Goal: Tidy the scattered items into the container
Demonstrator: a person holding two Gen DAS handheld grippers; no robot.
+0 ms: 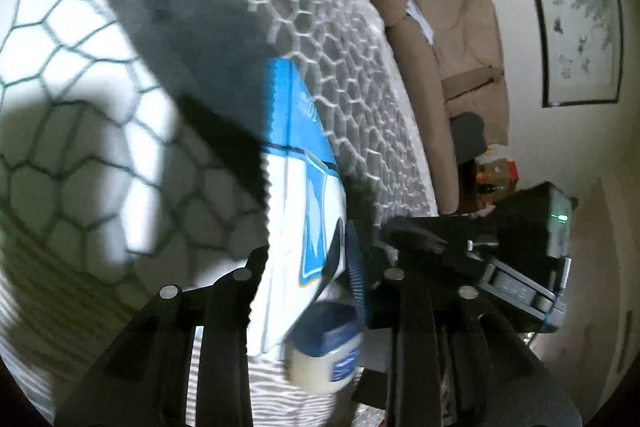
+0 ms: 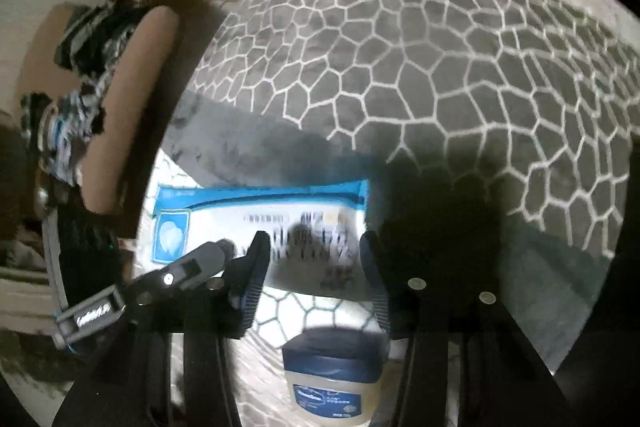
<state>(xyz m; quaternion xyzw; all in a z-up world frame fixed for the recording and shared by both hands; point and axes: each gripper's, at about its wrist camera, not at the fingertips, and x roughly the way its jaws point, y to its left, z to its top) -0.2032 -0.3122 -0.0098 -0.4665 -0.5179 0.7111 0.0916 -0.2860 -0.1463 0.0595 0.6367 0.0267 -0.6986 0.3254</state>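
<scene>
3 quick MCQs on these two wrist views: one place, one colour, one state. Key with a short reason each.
1. The small pale plastic jar sits:
A on the beige sofa
B on the grey-and-white patterned cloth, near the flat blue-and-white packet
C in a box
2. Its lid is:
A red
B green
C dark blue
3. The left tool is:
A shut on the packet
B open, empty
C shut on the jar
Key: B, it rests on the cloth beside the packet; C, the cap shows navy; A, the packet is pinched in it.

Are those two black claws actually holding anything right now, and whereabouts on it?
The left gripper is shut on the blue-and-white packet, pinching its near edge. The right gripper is open and holds nothing; the jar lies below it.
</scene>
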